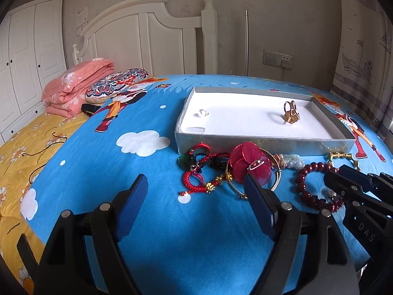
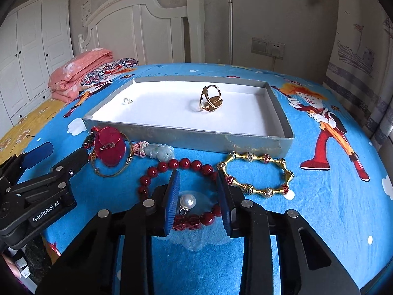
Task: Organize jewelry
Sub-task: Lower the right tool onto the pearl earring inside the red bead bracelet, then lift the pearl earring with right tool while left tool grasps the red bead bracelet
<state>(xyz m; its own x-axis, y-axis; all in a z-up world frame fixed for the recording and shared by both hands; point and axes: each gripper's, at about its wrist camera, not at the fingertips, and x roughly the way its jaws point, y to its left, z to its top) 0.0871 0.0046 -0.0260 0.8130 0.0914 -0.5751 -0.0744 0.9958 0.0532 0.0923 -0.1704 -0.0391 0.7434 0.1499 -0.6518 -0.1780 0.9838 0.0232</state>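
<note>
Seen from two wrist cameras over a blue cartoon bedsheet (image 2: 319, 209). Right gripper (image 2: 198, 191) spread open, low over the sheet, fingers astride a pearl earring (image 2: 188, 202); pearl between the pads, nearer the left pad, perhaps touching it, hard to tell. Around the pearl, a red bead bracelet (image 2: 186, 164), looped past both fingertips. Just right of it, a gold bangle (image 2: 258, 174), close to the tray's near wall. Grey tray (image 2: 186, 137) with white lining beyond, holding a gold ring (image 2: 210, 98) near its middle and a small pearl stud (image 2: 126, 101) by its left wall. Left gripper (image 1: 196, 184) wide open, holding nothing, right fingertip at a red flower brooch (image 1: 248, 159); red cords (image 1: 196, 172) lying beyond its tips, near the tray's front left corner.
</note>
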